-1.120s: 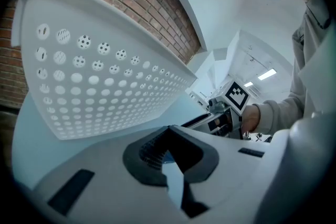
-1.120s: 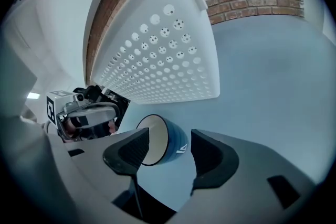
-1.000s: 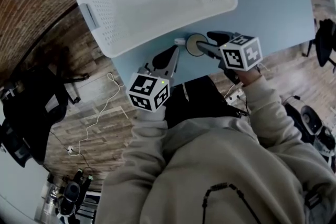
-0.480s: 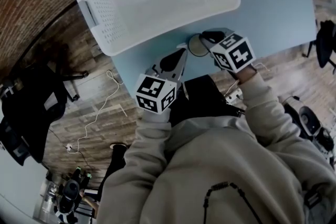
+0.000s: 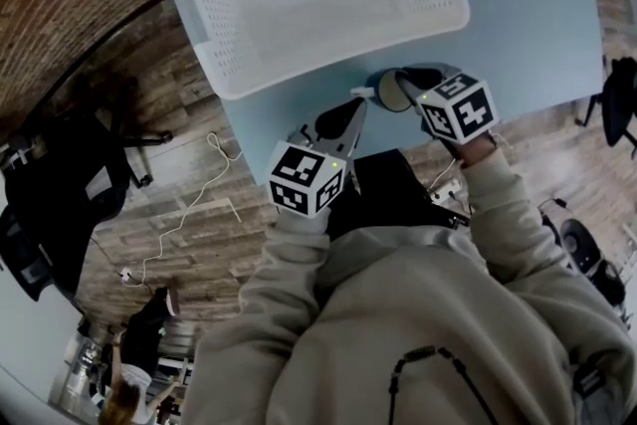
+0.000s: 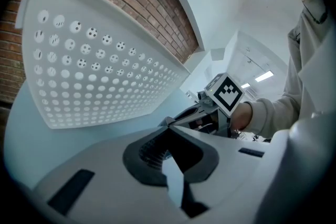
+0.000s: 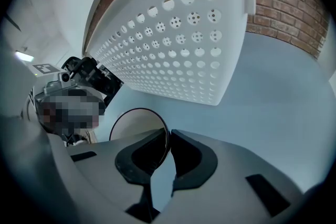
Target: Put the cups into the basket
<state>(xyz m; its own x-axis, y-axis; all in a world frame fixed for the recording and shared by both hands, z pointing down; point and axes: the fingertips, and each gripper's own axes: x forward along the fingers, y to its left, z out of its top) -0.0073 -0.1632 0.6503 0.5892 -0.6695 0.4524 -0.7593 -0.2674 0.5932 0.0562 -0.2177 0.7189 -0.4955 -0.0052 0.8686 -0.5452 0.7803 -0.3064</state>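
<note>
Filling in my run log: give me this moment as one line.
right gripper: jaws just closing on cup rim | left gripper: shut, empty | cup: on table, near basket

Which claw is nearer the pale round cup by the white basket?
Right. The right claw has just been closing on the rim of the pale round cup, its wall between the jaws. The left claw, jaws together, points at the cup from close alongside, holding nothing.
</note>
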